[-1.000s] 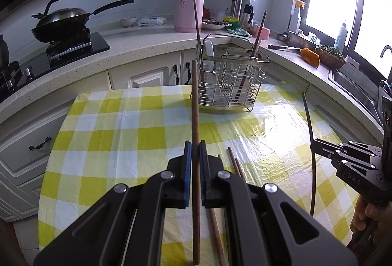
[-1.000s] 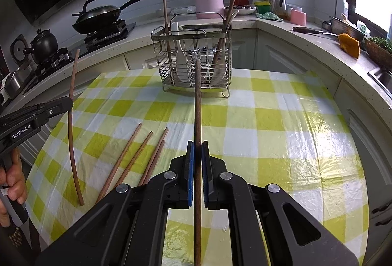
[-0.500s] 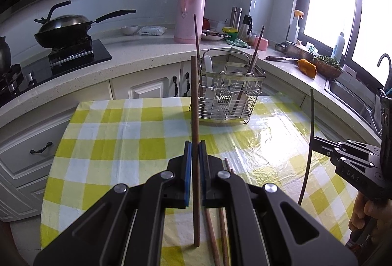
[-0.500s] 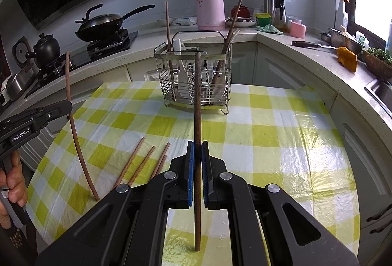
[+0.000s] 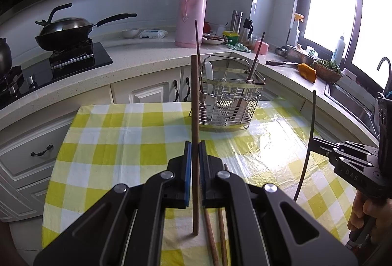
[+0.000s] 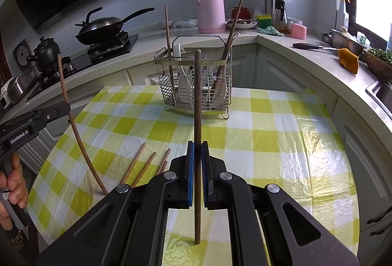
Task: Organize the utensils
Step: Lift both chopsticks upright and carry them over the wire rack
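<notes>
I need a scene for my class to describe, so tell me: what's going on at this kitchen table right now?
A person is sorting chopsticks with two handheld grippers. The left gripper is shut on one brown chopstick, held upright. The right gripper is shut on another chopstick, also upright. Several loose chopsticks lie on the yellow checked tablecloth. Beyond them stands a wire utensil basket that already has a few utensils in it.

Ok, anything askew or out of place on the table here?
Four loose chopsticks lie scattered on the checked tablecloth, outside the wire caddy. Nothing looks spilled or damaged.
</notes>
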A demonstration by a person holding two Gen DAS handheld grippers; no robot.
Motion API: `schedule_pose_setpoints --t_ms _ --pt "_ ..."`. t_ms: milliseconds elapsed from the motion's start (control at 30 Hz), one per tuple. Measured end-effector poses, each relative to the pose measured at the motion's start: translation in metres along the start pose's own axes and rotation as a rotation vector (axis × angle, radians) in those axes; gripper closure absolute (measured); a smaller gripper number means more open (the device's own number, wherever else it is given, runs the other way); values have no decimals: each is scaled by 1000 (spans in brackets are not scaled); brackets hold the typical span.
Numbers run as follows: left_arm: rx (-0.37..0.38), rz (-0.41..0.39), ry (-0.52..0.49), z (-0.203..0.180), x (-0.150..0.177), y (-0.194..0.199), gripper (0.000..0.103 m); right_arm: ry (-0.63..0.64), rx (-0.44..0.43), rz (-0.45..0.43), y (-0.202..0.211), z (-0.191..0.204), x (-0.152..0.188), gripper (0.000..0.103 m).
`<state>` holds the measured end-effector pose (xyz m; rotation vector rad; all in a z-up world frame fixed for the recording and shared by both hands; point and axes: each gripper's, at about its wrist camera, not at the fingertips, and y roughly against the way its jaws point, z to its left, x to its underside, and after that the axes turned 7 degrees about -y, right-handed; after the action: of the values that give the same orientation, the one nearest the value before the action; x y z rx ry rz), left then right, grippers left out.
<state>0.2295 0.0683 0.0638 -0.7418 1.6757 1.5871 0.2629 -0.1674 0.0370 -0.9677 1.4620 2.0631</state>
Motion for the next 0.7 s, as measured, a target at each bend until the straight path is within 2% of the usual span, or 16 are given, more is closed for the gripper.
schedule_pose_setpoints --t_ms 367,700 --pt "10 -15 -19 -3 -21 -3 97 3 11 -16 5 -6 -17 97" --pt "51 -27 -33 -2 -66 -15 97 17 -23 -16 5 -7 -63 97"
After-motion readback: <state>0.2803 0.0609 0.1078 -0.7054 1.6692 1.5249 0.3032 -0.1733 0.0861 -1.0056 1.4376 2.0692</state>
